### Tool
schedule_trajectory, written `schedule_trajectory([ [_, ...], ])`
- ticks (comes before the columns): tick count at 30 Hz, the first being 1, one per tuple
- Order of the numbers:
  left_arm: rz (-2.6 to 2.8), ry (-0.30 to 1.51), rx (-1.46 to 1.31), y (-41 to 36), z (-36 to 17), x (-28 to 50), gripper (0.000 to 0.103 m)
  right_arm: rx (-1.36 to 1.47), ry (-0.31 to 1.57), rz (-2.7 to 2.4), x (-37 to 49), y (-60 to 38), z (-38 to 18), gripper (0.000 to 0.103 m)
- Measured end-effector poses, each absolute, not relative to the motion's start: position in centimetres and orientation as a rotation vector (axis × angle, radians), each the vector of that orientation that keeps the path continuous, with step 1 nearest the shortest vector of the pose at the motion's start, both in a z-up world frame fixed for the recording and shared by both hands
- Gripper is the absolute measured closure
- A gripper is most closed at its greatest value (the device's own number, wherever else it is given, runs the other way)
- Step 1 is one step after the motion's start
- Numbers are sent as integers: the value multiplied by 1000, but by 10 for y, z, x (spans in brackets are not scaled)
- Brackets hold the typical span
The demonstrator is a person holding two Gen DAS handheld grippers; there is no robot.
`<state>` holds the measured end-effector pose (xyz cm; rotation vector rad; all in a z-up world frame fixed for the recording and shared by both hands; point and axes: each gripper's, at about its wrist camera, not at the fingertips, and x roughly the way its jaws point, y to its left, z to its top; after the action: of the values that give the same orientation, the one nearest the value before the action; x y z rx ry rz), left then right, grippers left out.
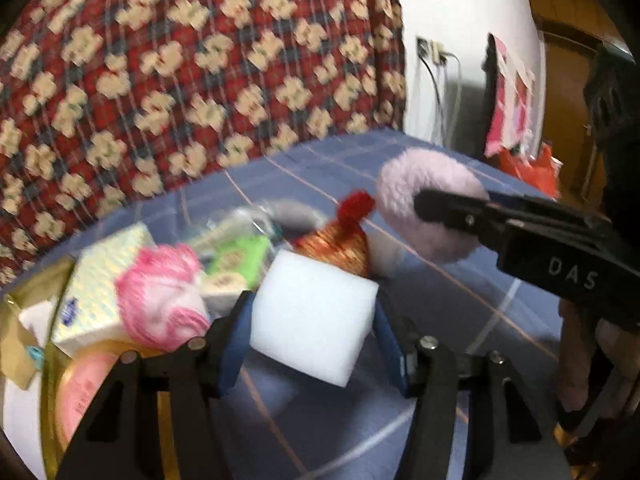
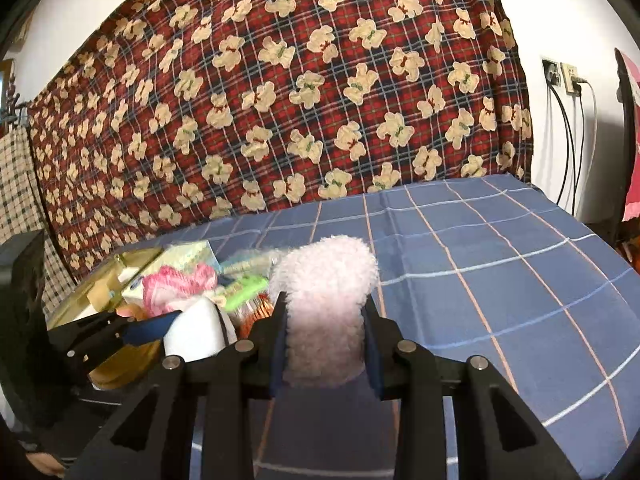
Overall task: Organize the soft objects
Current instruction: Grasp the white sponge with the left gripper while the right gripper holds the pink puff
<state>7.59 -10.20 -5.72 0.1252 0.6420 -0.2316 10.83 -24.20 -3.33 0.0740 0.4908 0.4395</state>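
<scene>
From my left tool (image 1: 310, 336) I see a white sponge (image 1: 312, 316) pinched between its blue pads, over the blue cloth (image 1: 460, 308); tissues (image 1: 96, 300) and pink yarn (image 1: 164, 296) sit behind. My right tool (image 2: 326, 354) squeezes a fluffy pink puff (image 2: 326, 304).

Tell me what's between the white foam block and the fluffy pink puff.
In the left wrist view, a gold mesh pouch with a red top sits between the white foam block and the fluffy pink puff.

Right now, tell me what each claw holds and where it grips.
Left claw: the white foam block, pinched across its two opposite sides. Right claw: the pale pink fluffy puff, squeezed across its lower part.
</scene>
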Motion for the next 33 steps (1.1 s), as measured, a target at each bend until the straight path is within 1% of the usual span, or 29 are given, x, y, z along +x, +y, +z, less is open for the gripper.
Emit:
schedule_trajectory([
  [8,-114,500,156,-87,-44,81,45,69,469,418,124,-219,-33,69],
  [13,-38,438,110,-69,-39,84,45,69,446,419,126,-202,-31,68],
  [21,39,389,29,-45,-36,81,45,62,394,417,128,-183,-28,68],
  [33,135,370,-55,-16,-36,77,45,3,326,402,122,-158,-25,68],
])
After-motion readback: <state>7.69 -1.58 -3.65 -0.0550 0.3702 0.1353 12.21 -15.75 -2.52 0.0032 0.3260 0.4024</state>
